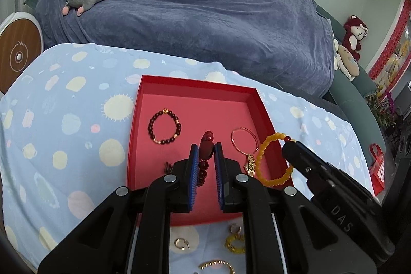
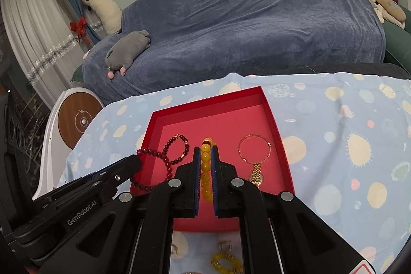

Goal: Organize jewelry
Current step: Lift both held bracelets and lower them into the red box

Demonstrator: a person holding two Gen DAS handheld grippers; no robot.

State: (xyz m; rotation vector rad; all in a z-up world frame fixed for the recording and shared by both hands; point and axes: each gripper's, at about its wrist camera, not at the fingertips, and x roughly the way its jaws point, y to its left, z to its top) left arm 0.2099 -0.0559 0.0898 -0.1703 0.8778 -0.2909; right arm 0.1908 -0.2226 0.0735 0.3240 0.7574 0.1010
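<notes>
The left claw (image 1: 206, 146) grips the red bracelet (image 1: 205, 145); the right claw (image 2: 205, 150) grips the yellow bracelet (image 2: 205, 166). Both hang right above the red box (image 1: 195, 104).

Black left tongs (image 1: 206, 148) and right tongs (image 2: 205, 149) carry blue pads, silver pivot bolts, white lettering.

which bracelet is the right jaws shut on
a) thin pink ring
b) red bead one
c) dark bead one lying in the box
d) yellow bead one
d: the right gripper pinches the yellow bracelet over the red box; the left gripper holds the red bracelet.
</notes>
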